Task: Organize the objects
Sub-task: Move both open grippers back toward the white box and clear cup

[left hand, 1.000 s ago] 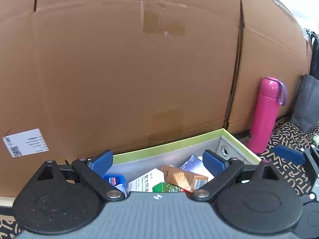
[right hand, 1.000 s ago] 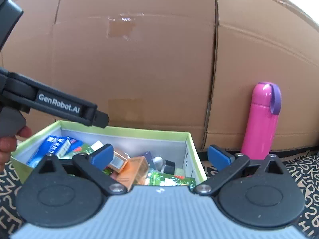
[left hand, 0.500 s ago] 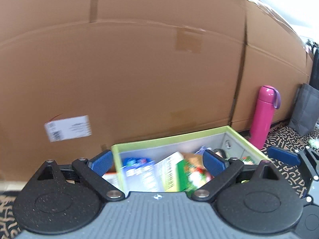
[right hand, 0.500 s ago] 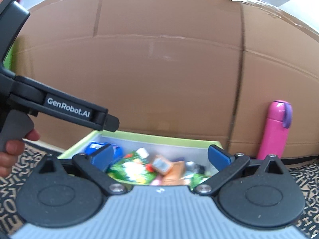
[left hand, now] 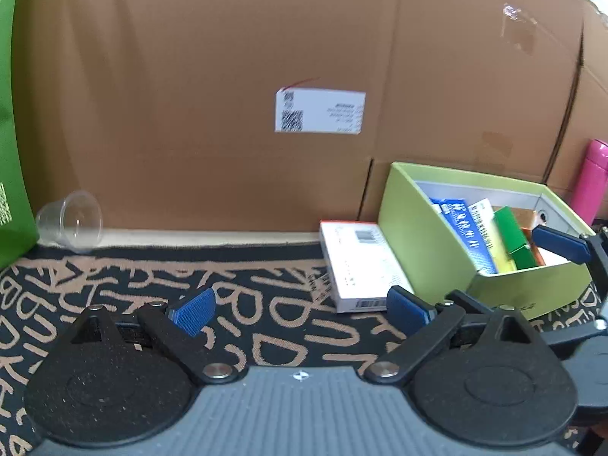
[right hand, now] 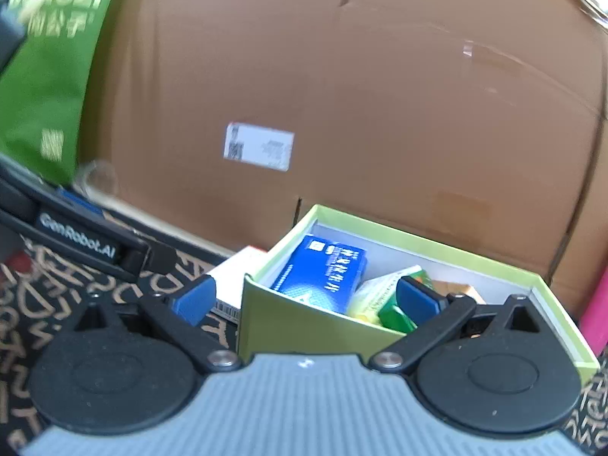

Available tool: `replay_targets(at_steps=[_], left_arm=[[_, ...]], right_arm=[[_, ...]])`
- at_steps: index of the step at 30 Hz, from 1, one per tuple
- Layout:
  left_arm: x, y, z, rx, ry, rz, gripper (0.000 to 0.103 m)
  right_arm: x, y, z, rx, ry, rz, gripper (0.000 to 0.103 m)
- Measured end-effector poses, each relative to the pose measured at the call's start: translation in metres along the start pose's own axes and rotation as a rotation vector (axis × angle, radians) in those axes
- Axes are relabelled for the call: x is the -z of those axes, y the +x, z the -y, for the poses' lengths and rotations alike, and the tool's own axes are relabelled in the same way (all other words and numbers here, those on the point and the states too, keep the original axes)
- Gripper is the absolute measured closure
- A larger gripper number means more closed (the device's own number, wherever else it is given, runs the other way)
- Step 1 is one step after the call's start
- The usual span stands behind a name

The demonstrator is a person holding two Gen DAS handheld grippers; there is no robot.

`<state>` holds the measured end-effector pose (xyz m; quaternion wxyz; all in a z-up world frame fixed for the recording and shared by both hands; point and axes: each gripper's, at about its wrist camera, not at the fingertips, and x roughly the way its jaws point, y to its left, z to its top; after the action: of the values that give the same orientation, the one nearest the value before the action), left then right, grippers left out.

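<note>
A: Where do the things to organize sit?

B: In the left wrist view a green box (left hand: 425,235) stands at the right of the frame on a black mat with tan letters (left hand: 114,285). It holds small packs: a blue pack (left hand: 461,224), a green pack (left hand: 513,233) and others I cannot name. A white carton (left hand: 357,266) lies flat on the mat, touching the box's left wall.

A: And the left gripper?

B: The left gripper (left hand: 304,309) has its blue fingers (left hand: 193,309) spread wide with nothing between them, low over the mat. The right finger tip is just beside the carton's near end.

A: The right one?

B: The right gripper (right hand: 307,298) is also spread wide and empty. Seen from its own camera, its left finger is in front of the carton (right hand: 231,277) and its right finger in front of the box's inside, with the box's near corner (right hand: 304,323) between them. Its blue pack (right hand: 323,269) leans against the left wall.

A: What else?

B: A cardboard wall (left hand: 228,76) with a white label (left hand: 319,112) fills the back. A clear cup (left hand: 72,220) lies on its side at the left, by a green bag (left hand: 9,133). A pink bottle (left hand: 591,182) stands at the far right edge. In the right wrist view the left gripper's black body shows at the left.
</note>
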<state>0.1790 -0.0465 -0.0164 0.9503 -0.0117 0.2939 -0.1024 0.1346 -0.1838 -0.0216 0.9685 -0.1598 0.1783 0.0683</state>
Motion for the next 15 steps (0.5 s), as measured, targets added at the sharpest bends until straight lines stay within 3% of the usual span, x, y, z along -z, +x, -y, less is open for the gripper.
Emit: replay_targets(at_steps=[1,5,15], left_arm=[[0.001,0.0,-0.001,-0.001,0.004,-0.004,0.003],[0.003,0.01,0.001,0.011,0.021,-0.011,0.003],[-0.012,0.057,0.032,0.081,0.004,-0.042,0.003]], right_arm=[[0.0,0.007,0.003,0.057,-0.019,-0.014,0.0],[0.008,0.01,0.019,0.041,0.087,-0.021,0.0],[0.02,-0.007,0.029,0.061,0.071,-0.013,0.0]])
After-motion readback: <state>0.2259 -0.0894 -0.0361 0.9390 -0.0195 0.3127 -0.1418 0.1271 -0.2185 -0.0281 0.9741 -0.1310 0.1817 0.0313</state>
